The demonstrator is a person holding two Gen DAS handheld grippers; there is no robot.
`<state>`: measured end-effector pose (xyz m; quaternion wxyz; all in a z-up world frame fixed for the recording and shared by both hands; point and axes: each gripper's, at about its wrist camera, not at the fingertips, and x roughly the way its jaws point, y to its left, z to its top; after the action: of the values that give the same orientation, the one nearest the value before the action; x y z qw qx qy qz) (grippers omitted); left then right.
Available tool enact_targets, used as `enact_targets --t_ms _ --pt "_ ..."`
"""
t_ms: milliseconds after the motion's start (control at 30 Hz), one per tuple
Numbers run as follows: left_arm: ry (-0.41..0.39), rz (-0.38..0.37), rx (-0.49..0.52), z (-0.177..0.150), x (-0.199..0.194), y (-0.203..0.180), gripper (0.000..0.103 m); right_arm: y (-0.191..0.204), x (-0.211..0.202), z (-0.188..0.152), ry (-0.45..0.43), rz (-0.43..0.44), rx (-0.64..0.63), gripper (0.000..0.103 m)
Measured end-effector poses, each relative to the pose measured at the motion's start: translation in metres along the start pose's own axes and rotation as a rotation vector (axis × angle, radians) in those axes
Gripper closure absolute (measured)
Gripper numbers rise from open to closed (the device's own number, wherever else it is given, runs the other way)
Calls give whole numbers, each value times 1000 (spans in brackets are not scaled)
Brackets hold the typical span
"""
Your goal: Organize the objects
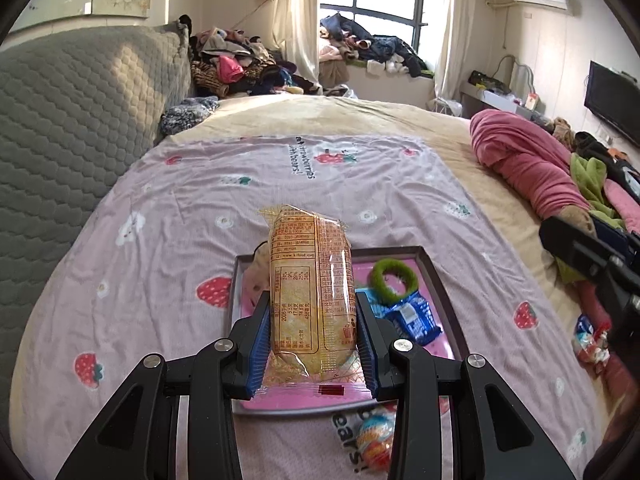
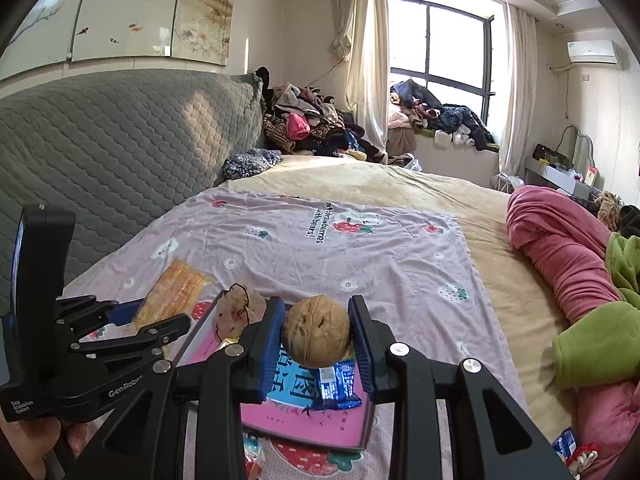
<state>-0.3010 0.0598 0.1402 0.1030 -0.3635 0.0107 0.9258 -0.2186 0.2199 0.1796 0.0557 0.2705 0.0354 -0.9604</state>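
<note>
Left tool clamps a crinkly cake packet (probably sponge); right tool clamps a wrinkled walnut.

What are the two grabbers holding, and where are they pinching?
The left gripper pinches a yellow snack packet by the long sides of its lower half. The right gripper squeezes a walnut across its middle.

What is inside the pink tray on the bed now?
The pink tray holds a green ring, a blue wrapped snack, a blue booklet and a beige round item. Both grippers and their loads cover the tray's remaining floor.
</note>
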Motion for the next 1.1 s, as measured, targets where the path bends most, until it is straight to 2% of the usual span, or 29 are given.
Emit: enact_targets --t_ms 233,333,467,800,1100 --pt "0 -20 -2 4 24 -5 64 -2 20 -4 -3 13 7 70" --pt "-6 -2 -1 0 37 -4 64 -1 30 -12 -4 22 19 70" --pt "10 -14 -11 -10 58 -2 64 -4 53 -30 20 33 69 70" --pt "77 -14 4 -48 114 -2 64 -11 102 -81 109 25 98 70" --pt "101 -44 -6 -66 137 -4 64 -14 117 -100 153 24 94 70"
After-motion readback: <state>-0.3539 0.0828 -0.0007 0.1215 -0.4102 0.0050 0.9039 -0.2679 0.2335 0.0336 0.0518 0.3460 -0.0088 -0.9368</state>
